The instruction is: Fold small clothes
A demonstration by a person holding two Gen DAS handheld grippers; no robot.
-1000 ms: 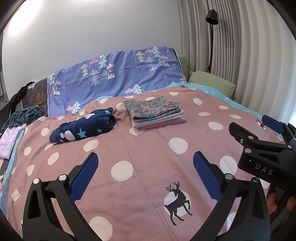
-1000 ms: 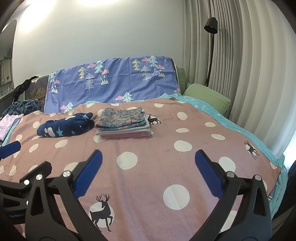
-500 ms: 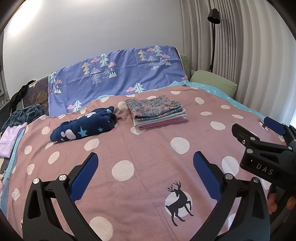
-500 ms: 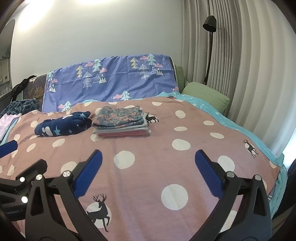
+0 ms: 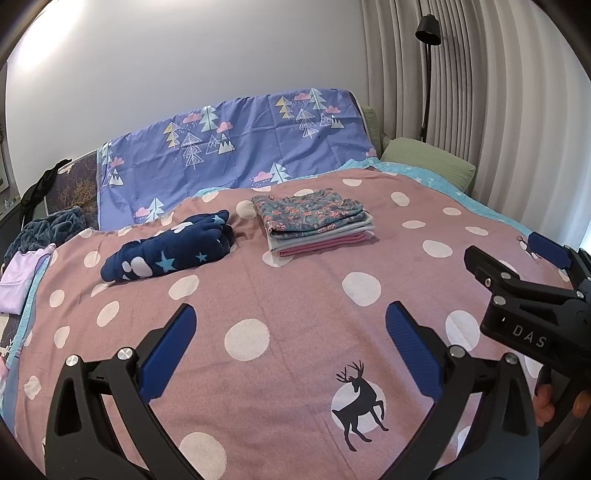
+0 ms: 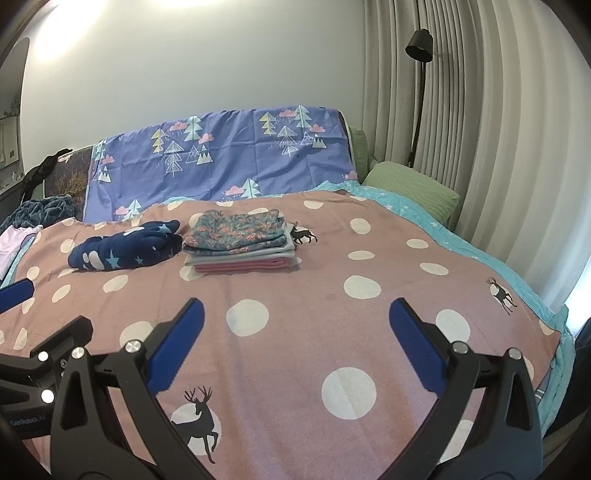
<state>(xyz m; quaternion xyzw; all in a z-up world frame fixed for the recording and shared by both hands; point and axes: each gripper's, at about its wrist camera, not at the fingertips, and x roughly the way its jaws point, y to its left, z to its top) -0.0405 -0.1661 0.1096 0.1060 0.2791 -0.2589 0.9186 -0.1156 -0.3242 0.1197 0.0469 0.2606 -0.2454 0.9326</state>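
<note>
A stack of folded small clothes (image 5: 316, 221), floral piece on top, grey and pink below, lies on the pink polka-dot blanket (image 5: 295, 302); it also shows in the right wrist view (image 6: 240, 240). A crumpled navy star garment (image 5: 170, 254) lies to its left, also in the right wrist view (image 6: 125, 251). My left gripper (image 5: 291, 332) is open and empty, held above the blanket well short of the clothes. My right gripper (image 6: 295, 328) is open and empty too, and appears at the right edge of the left wrist view (image 5: 517, 280).
A purple tree-print sheet (image 5: 236, 147) covers the headboard. A green pillow (image 5: 428, 158) lies at the far right by the curtains (image 5: 498, 92) and a black lamp (image 5: 428, 29). A lilac cloth (image 5: 22, 277) and a dark teal blanket (image 5: 48, 229) lie at the left.
Both grippers have drifted slightly; the view has shifted a little so the clothes sit slightly further off. Nothing was grasped or moved.
</note>
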